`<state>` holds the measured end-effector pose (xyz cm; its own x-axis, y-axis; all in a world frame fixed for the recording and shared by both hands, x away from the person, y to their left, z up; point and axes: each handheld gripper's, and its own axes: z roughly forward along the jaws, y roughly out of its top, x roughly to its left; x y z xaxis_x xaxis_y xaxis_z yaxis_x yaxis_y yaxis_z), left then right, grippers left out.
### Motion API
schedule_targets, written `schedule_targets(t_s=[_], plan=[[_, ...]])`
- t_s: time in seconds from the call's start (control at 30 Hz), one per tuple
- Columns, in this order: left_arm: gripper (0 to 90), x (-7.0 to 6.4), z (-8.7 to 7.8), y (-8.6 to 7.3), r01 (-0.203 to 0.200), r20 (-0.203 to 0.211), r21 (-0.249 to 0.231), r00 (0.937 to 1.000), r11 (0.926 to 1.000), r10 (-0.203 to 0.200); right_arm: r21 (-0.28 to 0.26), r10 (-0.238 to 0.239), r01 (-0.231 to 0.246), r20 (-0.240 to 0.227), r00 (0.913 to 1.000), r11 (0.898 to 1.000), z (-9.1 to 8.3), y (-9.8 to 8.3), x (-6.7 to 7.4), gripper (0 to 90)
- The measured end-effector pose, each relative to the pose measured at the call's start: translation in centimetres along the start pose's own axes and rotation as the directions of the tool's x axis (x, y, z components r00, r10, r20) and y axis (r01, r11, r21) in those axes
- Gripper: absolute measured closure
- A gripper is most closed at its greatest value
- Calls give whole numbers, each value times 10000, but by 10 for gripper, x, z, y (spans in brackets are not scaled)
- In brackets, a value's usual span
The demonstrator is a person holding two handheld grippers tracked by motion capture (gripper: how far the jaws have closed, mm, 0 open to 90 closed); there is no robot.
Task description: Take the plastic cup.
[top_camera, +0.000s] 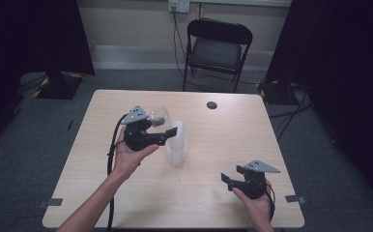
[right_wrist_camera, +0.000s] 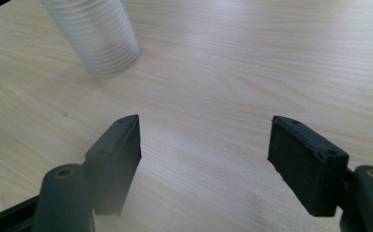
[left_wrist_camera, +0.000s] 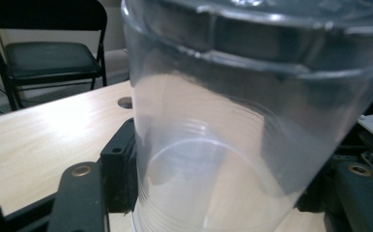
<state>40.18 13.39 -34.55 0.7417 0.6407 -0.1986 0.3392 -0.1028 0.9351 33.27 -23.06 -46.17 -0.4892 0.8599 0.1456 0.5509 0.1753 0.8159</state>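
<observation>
Left gripper view, left tool [left_wrist_camera: 213, 193] clamping clear cup [left_wrist_camera: 242, 121], right tool [right_wrist_camera: 204, 159] wide over bare table [right_wrist_camera: 233, 72]

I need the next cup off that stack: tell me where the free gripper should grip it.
Grip the top cup's wall just under its rim, coming in level from the side: the cup stack stands upright, round and ribbed. The right gripper is open and empty; the left gripper already holds a clear cup.

clear cup [left_wrist_camera: 233, 121] rim cropped, right jaw hidden
</observation>
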Motion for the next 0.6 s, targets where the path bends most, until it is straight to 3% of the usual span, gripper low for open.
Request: schedule_targets(t_s=[0.27,0.6], plan=[[354,-1,-7,-6,367,167,280,9992,9989,-372,-71,-165,164,-106,9998,9998,-2,1,4,297],[348,-6,-11,-18,539,203,758,9982,9957,-556,-331,-439,426,-398,9982,9985,0,1,13,345]])
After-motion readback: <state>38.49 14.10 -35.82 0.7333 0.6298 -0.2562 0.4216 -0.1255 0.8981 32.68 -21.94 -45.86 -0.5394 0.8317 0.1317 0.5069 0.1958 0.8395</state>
